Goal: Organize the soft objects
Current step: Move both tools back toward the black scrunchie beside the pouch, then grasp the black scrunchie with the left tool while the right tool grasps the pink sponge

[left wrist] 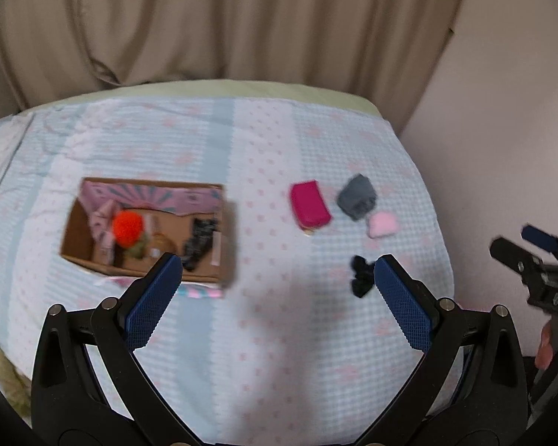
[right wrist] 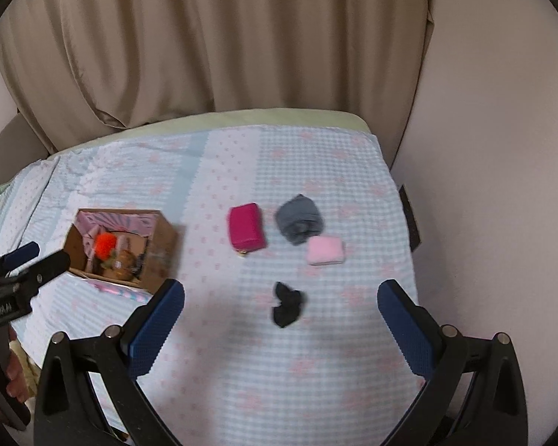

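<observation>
An open cardboard box (left wrist: 227,238) (right wrist: 163,249) sits on the bed at the left. It holds an orange-red fluffy ball (left wrist: 128,227) (right wrist: 104,244), a black soft item (left wrist: 199,243) and other things. To its right on the cover lie a magenta pouch (left wrist: 309,204) (right wrist: 246,229), a grey rolled cloth (left wrist: 357,196) (right wrist: 299,218), a pale pink soft pad (left wrist: 382,224) (right wrist: 325,249) and a small black cloth (left wrist: 361,275) (right wrist: 287,304). My left gripper (left wrist: 275,271) is open and empty above the bed. My right gripper (right wrist: 281,297) is open and empty above the black cloth.
The bed has a light blue and pink patterned cover (left wrist: 279,334) (right wrist: 279,364). A beige curtain (left wrist: 223,18) (right wrist: 223,37) hangs behind it. A pale wall (left wrist: 502,130) (right wrist: 502,148) borders the bed's right edge. A dark panel (right wrist: 409,219) sits low on that wall.
</observation>
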### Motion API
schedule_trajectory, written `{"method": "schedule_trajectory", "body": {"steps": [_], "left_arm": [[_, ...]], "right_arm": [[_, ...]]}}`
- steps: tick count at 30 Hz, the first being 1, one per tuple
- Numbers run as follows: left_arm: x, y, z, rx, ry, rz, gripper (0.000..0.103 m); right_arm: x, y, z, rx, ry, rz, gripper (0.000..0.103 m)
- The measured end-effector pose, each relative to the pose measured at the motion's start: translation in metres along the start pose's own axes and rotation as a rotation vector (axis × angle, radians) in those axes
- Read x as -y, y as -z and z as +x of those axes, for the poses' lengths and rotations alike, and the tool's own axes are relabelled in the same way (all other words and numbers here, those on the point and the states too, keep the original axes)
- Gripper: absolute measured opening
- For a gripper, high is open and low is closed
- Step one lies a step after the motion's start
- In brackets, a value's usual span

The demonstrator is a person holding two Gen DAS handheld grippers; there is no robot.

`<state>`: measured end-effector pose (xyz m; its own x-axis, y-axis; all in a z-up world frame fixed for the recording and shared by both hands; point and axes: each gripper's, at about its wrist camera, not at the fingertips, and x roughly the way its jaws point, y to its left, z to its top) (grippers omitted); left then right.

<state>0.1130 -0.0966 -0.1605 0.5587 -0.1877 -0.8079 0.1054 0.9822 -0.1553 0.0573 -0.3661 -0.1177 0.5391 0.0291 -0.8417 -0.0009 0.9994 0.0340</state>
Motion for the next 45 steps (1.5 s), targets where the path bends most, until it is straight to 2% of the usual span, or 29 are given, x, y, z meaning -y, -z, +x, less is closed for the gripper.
{"method": "schedule_trajectory", "body": {"steps": [4,12,21,25,30,31,33,35,36,37,38,39,40,45], "left_arm": [[0.043,0.008,0.027,-0.031,0.028,0.054,0.103],[0.108,0.027,0.119,-0.194,0.092,0.140,0.103],[0.138,0.059,0.230,-0.306,0.181,0.135,0.101],[0.146,0.077,0.277,-0.339,0.210,0.138,0.087],[0.149,0.091,0.313,-0.343,0.225,0.122,0.082],[0.150,0.093,0.318,-0.343,0.230,0.117,0.073],[0.153,0.097,0.327,-0.349,0.228,0.126,0.064],[0.156,0.098,0.333,-0.357,0.213,0.142,0.059],[0.158,0.098,0.334,-0.350,0.211,0.149,0.051],[0.158,0.097,0.333,-0.346,0.210,0.154,0.038],[0.159,0.097,0.334,-0.346,0.206,0.158,0.031],[0.159,0.096,0.335,-0.349,0.208,0.160,0.023],[0.159,0.095,0.336,-0.355,0.215,0.159,0.021],[0.156,0.086,0.334,-0.352,0.217,0.157,0.016]], "right_arm": [[0.033,-0.006,0.026,-0.029,-0.007,0.009,0.103],[0.079,-0.019,0.109,-0.157,-0.028,0.013,0.103],[0.102,-0.019,0.225,-0.272,-0.076,0.018,0.103],[0.103,-0.013,0.270,-0.306,-0.099,0.028,0.103],[0.102,-0.009,0.309,-0.327,-0.118,0.025,0.103],[0.101,-0.008,0.315,-0.333,-0.122,0.024,0.103],[0.100,-0.007,0.325,-0.342,-0.120,0.020,0.103],[0.099,-0.006,0.331,-0.344,-0.127,0.017,0.103],[0.098,-0.006,0.332,-0.343,-0.127,0.015,0.102],[0.097,-0.006,0.334,-0.343,-0.127,0.010,0.101],[0.096,-0.006,0.335,-0.346,-0.127,0.006,0.094],[0.095,-0.006,0.337,-0.357,-0.128,-0.001,0.081],[0.095,-0.006,0.339,-0.367,-0.128,-0.005,0.069],[0.093,-0.003,0.333,-0.348,-0.106,-0.007,0.057]]}}
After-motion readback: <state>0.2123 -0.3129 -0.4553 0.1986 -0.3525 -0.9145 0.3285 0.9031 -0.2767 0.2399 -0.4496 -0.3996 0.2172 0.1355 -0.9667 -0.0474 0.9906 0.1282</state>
